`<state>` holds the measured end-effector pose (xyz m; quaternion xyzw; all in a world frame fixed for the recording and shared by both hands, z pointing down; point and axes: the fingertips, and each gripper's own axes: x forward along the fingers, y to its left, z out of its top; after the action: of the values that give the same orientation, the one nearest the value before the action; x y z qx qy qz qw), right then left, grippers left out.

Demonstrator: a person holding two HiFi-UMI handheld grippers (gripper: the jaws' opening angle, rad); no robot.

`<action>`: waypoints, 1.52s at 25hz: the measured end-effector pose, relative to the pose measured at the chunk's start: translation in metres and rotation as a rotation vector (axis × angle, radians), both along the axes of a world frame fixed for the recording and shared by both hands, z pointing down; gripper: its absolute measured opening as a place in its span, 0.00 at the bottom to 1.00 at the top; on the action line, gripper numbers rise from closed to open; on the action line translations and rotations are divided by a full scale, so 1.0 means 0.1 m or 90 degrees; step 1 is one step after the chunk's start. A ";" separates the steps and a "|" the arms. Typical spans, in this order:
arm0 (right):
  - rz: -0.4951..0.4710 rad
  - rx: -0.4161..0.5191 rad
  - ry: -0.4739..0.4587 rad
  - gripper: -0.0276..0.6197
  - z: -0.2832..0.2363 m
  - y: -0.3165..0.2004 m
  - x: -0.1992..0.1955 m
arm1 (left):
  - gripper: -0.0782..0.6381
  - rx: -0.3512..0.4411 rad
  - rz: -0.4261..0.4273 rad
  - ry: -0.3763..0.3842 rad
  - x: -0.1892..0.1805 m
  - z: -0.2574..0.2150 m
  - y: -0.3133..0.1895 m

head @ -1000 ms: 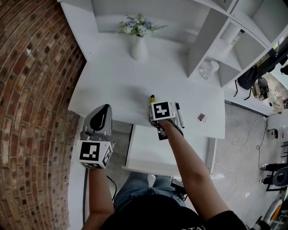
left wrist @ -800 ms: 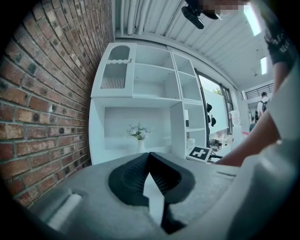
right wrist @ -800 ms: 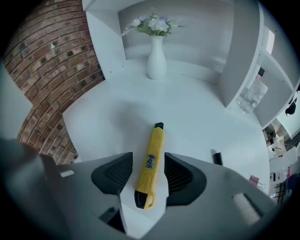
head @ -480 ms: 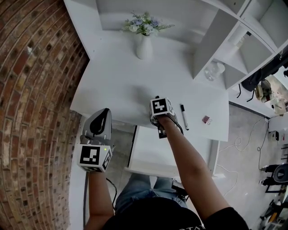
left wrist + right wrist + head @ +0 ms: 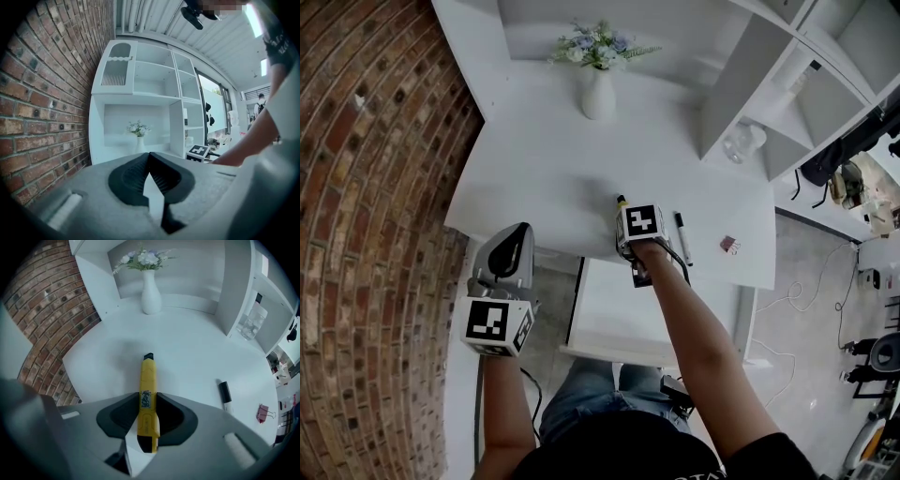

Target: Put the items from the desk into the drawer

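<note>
A yellow utility knife (image 5: pixel 147 394) lies on the white desk (image 5: pixel 544 178), with its black tip (image 5: pixel 620 200) showing past my right gripper (image 5: pixel 624 210). That gripper (image 5: pixel 148 401) points steeply down. Its jaws have just been closing with the knife between them, and both pads press on the knife's sides. A black-capped marker (image 5: pixel 682 234) and a pink binder clip (image 5: pixel 728 245) lie to its right. The open white drawer (image 5: pixel 609 314) sits below the desk's front edge. My left gripper (image 5: pixel 517 234) hangs left of the drawer beside the desk, shut and empty (image 5: pixel 150 157).
A white vase of flowers (image 5: pixel 599 94) stands at the back of the desk. White shelving (image 5: pixel 741 84) with a glass jar (image 5: pixel 741 142) rises at the right. A brick wall (image 5: pixel 366 234) runs along the left. My right arm reaches over the drawer.
My right gripper has come down onto the desk over the yellow knife and its jaws have narrowed onto it. The left gripper has stayed where it was.
</note>
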<state>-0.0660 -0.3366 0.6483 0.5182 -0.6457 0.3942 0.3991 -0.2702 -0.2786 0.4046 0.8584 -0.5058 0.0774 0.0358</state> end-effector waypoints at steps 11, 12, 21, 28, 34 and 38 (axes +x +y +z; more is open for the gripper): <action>0.004 0.122 -0.091 0.24 -0.79 0.07 -0.11 | 0.11 0.024 0.021 0.018 0.17 -0.16 0.01; 0.003 0.133 -0.092 0.24 -0.86 0.09 -0.11 | 0.11 0.026 0.024 0.018 0.19 -0.17 0.00; 0.026 0.183 -0.109 0.24 -1.41 0.41 0.09 | 0.11 0.053 0.039 0.025 0.41 -0.36 0.06; 0.032 0.167 -0.141 0.24 -1.46 0.68 0.07 | 0.11 0.056 0.043 0.030 0.53 -0.39 0.10; 0.010 0.132 -0.142 0.24 -1.15 0.95 -0.01 | 0.11 0.046 0.051 0.028 0.61 -0.31 0.14; 0.005 0.087 -0.138 0.24 -0.88 1.18 -0.06 | 0.11 0.037 0.054 0.028 0.65 -0.24 0.19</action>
<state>-0.0719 -0.2190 0.5604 0.5008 -0.7083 0.4048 0.2893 -0.2050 -0.2599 0.3802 0.8813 -0.4700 0.0452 0.0190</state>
